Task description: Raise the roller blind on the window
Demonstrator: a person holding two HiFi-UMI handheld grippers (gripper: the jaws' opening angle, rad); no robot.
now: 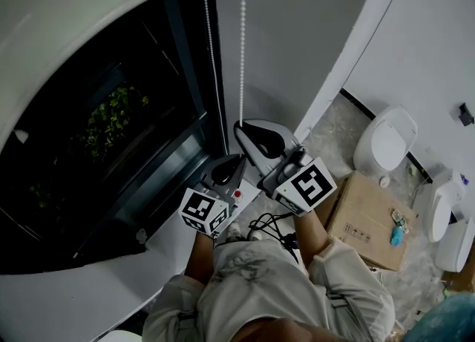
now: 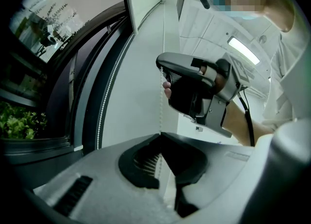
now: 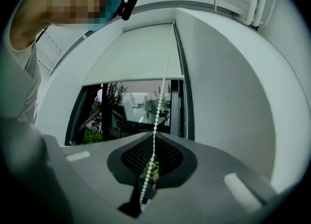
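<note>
The bead chain [image 1: 242, 36] looked light, thin and floppy. Its little balls could slip, so it needed a firm pinch. It hung straight up and down by the right edge of the window [image 3: 131, 111], from the right end of the roller blind [image 3: 136, 55]. The blind lay long from side to side and covered the top part of the window. The right gripper [image 3: 154, 135] had its fingers [image 3: 209, 169] pinched on the chain. Just below it, the left gripper [image 2: 159, 135] was pinched on the chain too. A slow, steady pull looked safest.
</note>
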